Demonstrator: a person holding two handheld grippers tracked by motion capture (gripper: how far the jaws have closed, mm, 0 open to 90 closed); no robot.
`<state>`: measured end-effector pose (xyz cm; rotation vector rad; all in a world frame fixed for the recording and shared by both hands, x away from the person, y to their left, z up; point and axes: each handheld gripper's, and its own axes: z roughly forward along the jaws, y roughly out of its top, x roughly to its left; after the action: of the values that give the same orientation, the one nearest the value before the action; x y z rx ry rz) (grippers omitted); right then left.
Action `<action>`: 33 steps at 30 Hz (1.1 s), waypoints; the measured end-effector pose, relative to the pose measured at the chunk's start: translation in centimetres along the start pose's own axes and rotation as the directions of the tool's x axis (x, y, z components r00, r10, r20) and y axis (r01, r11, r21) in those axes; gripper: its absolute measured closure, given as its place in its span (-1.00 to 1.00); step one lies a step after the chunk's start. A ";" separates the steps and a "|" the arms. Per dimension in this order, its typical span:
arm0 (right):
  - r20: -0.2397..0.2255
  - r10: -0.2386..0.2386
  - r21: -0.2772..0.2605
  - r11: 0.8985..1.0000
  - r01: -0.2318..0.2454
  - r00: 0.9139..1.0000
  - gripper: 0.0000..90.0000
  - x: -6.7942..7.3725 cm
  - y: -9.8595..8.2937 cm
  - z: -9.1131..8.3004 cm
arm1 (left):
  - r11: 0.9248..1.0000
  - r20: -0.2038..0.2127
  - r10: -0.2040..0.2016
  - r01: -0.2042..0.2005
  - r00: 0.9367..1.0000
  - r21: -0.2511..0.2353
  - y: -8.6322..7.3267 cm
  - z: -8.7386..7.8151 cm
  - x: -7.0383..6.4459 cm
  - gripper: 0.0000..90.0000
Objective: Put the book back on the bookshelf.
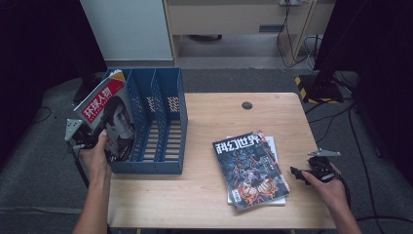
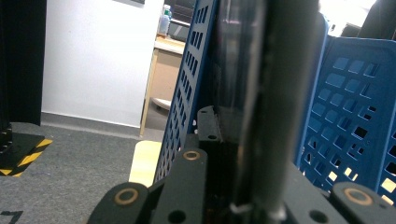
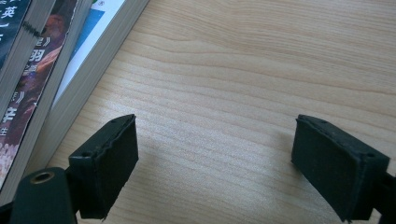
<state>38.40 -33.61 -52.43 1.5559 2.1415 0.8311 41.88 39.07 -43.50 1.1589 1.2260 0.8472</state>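
The left tool [image 1: 90,141] grips a magazine [image 1: 109,114] upright in the blue file rack [image 1: 168,122] at nine o'clock; its lower corner could snag a divider and buckle. The right tool [image 3: 215,158] hangs open at four o'clock beside the stack of magazines [image 1: 251,168] on the counter [image 1: 204,190].

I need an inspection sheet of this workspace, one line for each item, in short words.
Surface: light wooden table, with a dark round hole near the far edge.
Job's things: red-titled magazine going into the left slot of the blue plastic file rack; stack of magazines lying flat at the right.
Clutter: nothing seen.
Grippers: left gripper shut on the red-titled magazine; right gripper open over bare wood beside the stack.
Cables: black cables on the floor beyond the table.
Surroundings: grey carpet, white panel, wooden furniture behind.
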 end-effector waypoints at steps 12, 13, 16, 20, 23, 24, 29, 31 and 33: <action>-0.003 -0.008 0.002 1.000 0.008 1.000 -0.67 0.0 0.0 0.0 | 1.000 -0.007 -0.005 0.005 1.000 -0.005 -0.3 -0.2 0.1 0.92; -0.002 -0.004 0.001 1.000 0.004 1.000 -0.67 0.1 0.0 0.0 | 1.000 -0.006 -0.008 0.008 1.000 -0.007 -0.3 -0.2 0.1 0.92; -0.004 -0.004 0.000 1.000 0.004 1.000 -0.67 0.0 0.0 0.0 | 1.000 -0.011 -0.008 0.008 1.000 -0.007 -0.3 -0.3 0.1 0.92; -0.003 0.001 0.002 1.000 -0.001 1.000 -0.68 0.0 0.0 0.0 | 1.000 -0.007 -0.014 0.013 1.000 -0.010 -0.3 -0.2 0.1 0.92; -0.004 -0.006 0.006 1.000 0.006 1.000 -0.68 0.0 0.0 0.0 | 1.000 -0.003 -0.015 0.015 1.000 -0.012 -0.4 -0.1 0.1 0.92; -0.004 -0.005 0.009 1.000 0.005 1.000 -0.68 0.1 0.0 0.1 | 1.000 -0.005 -0.011 0.011 1.000 -0.014 -0.4 -0.1 0.1 0.92; -0.006 -0.014 0.011 1.000 0.014 1.000 -0.68 0.1 -0.1 0.2 | 1.000 -0.007 -0.017 0.017 1.000 -0.019 -0.5 0.0 0.3 0.92; -0.006 -0.010 0.010 1.000 0.010 1.000 -0.68 0.1 -0.1 0.2 | 1.000 -0.006 -0.016 0.016 1.000 -0.018 -0.5 0.0 0.3 0.92; -0.006 -0.007 0.009 1.000 0.007 1.000 -0.68 0.1 -0.1 0.1 | 1.000 -0.006 -0.013 0.013 1.000 -0.017 -0.5 0.0 0.2 0.92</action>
<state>38.41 -33.49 -52.58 1.5510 2.1569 0.8254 41.87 39.19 -44.02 1.1341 1.2280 0.8508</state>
